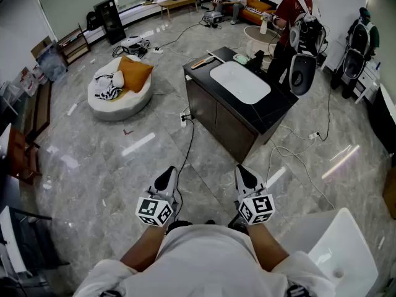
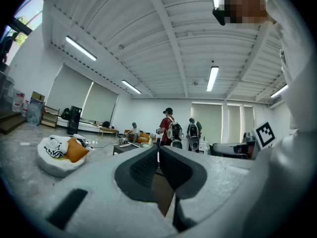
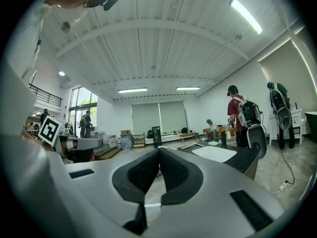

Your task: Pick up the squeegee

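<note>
Grippers first: grey two-jaw left gripper (image 1: 166,178) low in the head view, clenched on nothing, pads pressed together; grey right gripper (image 1: 245,177) likewise closed and empty. Both level above pale marble floor (image 1: 105,166).

Further out, black cabinet island (image 1: 216,113) with white inset basin (image 1: 240,82). On its far left corner, long tan-handled tool (image 1: 203,61), probably the squeegee, lying flat, well apart from both grippers. Beyond, person in red top with backpack (image 1: 291,14) right against the island's far side.

Risks from here: tripping on thin black cable (image 1: 187,153) trailing across the floor toward the island; shoving the squeegee off the edge if approached with jaws closed; crowding the standing person.

From above only: whole layout in plan, cable on the floor, tool's place on the corner. In the gripper views only: pads meeting with no gap. In the right gripper view, island top edge-on, tool a thin tan sliver near the basin. In the left gripper view, round white cushion bed with orange pillow (image 1: 120,88) at left, tool too small to pick out
</note>
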A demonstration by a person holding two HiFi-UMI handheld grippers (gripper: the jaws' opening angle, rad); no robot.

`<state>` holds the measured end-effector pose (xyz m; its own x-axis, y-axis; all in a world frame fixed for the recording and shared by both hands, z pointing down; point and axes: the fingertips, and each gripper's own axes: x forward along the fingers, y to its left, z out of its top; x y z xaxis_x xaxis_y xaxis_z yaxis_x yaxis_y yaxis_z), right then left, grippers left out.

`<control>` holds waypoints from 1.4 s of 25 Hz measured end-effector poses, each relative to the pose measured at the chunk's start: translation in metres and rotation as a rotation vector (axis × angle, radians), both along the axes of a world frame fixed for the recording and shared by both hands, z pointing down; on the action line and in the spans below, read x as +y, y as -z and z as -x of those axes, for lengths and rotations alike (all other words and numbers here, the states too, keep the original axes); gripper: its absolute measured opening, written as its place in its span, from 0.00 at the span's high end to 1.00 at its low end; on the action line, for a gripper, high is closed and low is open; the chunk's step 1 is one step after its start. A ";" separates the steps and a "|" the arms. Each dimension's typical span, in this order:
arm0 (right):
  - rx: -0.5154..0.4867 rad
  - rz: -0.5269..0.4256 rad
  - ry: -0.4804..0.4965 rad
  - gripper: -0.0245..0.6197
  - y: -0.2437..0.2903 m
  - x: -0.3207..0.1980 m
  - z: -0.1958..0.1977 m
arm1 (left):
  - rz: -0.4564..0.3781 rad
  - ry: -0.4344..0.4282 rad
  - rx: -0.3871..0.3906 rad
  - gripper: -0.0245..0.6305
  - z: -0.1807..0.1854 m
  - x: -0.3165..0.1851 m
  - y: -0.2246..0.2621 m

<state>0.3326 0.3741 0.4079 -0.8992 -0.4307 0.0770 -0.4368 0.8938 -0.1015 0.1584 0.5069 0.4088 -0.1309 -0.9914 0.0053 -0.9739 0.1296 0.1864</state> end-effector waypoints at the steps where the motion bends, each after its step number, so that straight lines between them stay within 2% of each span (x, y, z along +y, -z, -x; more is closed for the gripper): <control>1: 0.000 0.003 0.005 0.94 -0.002 0.000 -0.001 | -0.015 0.004 -0.006 0.94 -0.002 0.002 0.003; 5: -0.007 0.014 0.022 0.94 -0.005 -0.001 -0.003 | -0.034 0.004 -0.015 0.94 -0.006 0.001 0.010; 12: -0.039 0.026 0.036 0.94 0.000 -0.003 -0.005 | -0.016 -0.001 0.012 0.94 -0.012 0.000 0.006; 22: -0.111 0.091 0.038 0.94 -0.010 -0.013 -0.008 | 0.025 -0.009 0.033 0.94 -0.012 0.001 -0.008; 30: -0.132 0.096 -0.006 0.94 -0.015 -0.042 -0.009 | 0.026 -0.058 0.059 0.94 -0.003 -0.043 -0.020; 35: -0.107 0.098 -0.025 0.94 -0.021 -0.073 0.007 | 0.009 -0.064 0.072 0.94 0.023 -0.074 -0.023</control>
<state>0.3255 0.3010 0.4288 -0.8935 -0.4484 0.0244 -0.4411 0.8662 -0.2350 0.1357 0.4326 0.4321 -0.0667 -0.9975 0.0214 -0.9643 0.0699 0.2552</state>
